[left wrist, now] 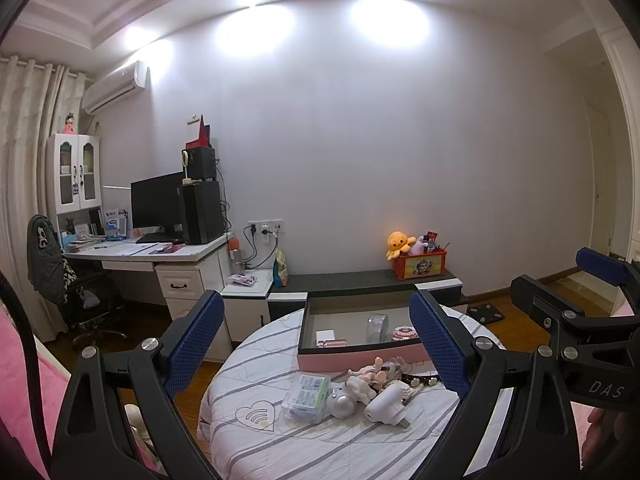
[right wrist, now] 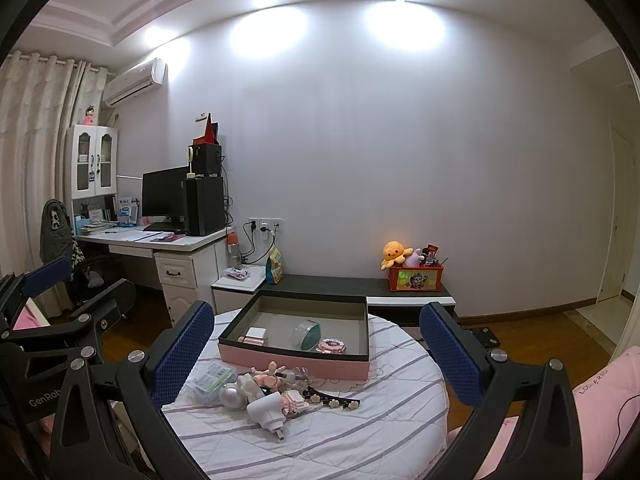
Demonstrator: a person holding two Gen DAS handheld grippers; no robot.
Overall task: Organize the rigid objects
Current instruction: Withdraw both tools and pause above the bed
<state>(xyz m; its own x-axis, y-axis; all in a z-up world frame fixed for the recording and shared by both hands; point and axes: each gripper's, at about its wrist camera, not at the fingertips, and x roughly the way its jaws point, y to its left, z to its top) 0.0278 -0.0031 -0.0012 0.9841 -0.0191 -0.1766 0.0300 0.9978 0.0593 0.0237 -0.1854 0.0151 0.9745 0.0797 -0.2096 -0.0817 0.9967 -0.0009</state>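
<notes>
Surface: round table point(right wrist: 320, 440) under a white quilted cloth with grey stripes and a stitched heart motif.
Box: shallow pink-sided box point(right wrist: 294, 362) with dark rim at the table's far edge; inside lie a white-and-pink case point(right wrist: 255, 335), a clear oval container point(right wrist: 306, 334) and a pink beaded piece point(right wrist: 331, 346).
Loose items: clustered just in front of the box, a clear packet with green label point(left wrist: 306, 396), a silver ball point(left wrist: 341, 404), a pale figurine point(left wrist: 366, 380), a white plug-like device point(right wrist: 266, 410) and a black hair clip with flowers point(right wrist: 332, 400).
Left gripper point(left wrist: 316, 344): jaws spread wide, empty, raised before the table.
Right gripper point(right wrist: 316, 352): jaws likewise wide apart, holding nothing.
Room: white wall; low dark bench point(right wrist: 340, 282) bearing an orange toy bin point(right wrist: 416, 278) and a yellow plush octopus point(right wrist: 394, 253).
Left side: white desk point(right wrist: 176, 240) with monitor, speakers, cabinet; curtains; air conditioner point(right wrist: 136, 80).
Floor: dark wood.
</notes>
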